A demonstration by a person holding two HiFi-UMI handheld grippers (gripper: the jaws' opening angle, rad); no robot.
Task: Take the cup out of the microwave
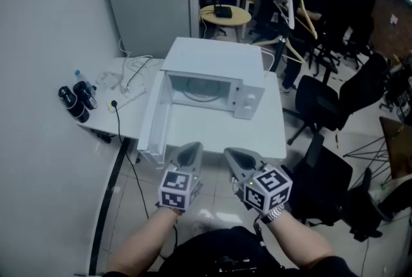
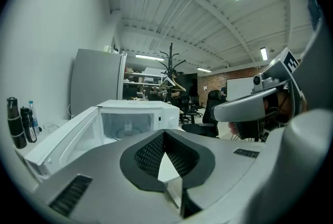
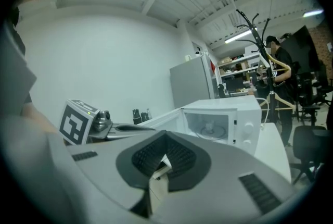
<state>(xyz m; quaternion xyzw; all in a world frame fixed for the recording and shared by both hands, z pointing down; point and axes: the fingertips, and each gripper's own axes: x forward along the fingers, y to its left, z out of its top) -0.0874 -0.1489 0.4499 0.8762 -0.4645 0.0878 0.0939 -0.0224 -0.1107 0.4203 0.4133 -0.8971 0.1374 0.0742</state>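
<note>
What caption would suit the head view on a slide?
Shut and empty, the left gripper and right gripper face a white box-shaped microwave standing door-open on a white table.

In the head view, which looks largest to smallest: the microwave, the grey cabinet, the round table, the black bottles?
1. microwave, door open
2. grey cabinet, nearly alike but farther, so unsure
3. round table
4. black bottles
</note>
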